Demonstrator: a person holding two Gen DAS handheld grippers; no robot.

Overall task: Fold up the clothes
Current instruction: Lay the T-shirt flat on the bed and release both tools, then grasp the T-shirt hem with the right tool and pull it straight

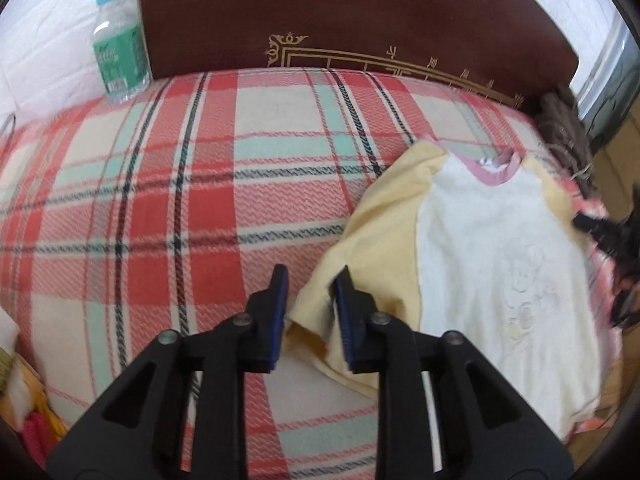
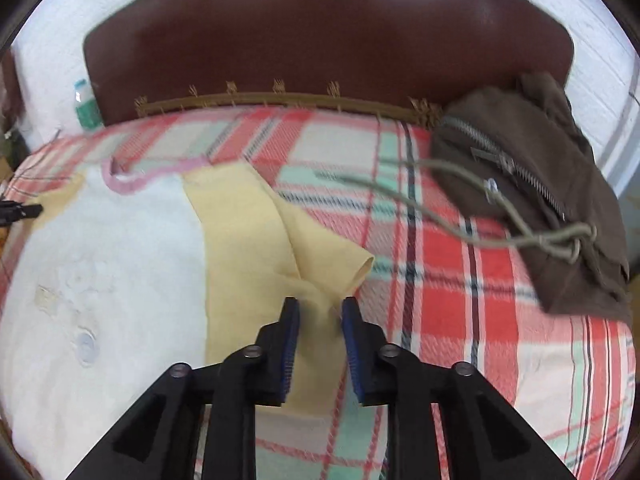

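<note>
A small white shirt (image 1: pixel 488 248) with pale yellow sleeves and a pink collar lies flat on the plaid bed cover (image 1: pixel 160 200). My left gripper (image 1: pixel 310 276) is open, its jaws just over the edge of the shirt's left yellow sleeve (image 1: pixel 384 240). In the right wrist view the same shirt (image 2: pixel 112 264) lies at the left. My right gripper (image 2: pixel 320 304) is open, its jaws over the lower part of the right yellow sleeve (image 2: pixel 256 248). The other gripper's tip shows at the far edge of each view. Neither gripper holds cloth.
A dark brown zip jacket (image 2: pixel 532 200) with a drawcord lies at the bed's right side. A water bottle (image 1: pixel 118 48) stands at the back left by the dark red headboard (image 1: pixel 340 12). Coloured items (image 1: pixel 28 412) lie at the lower left edge.
</note>
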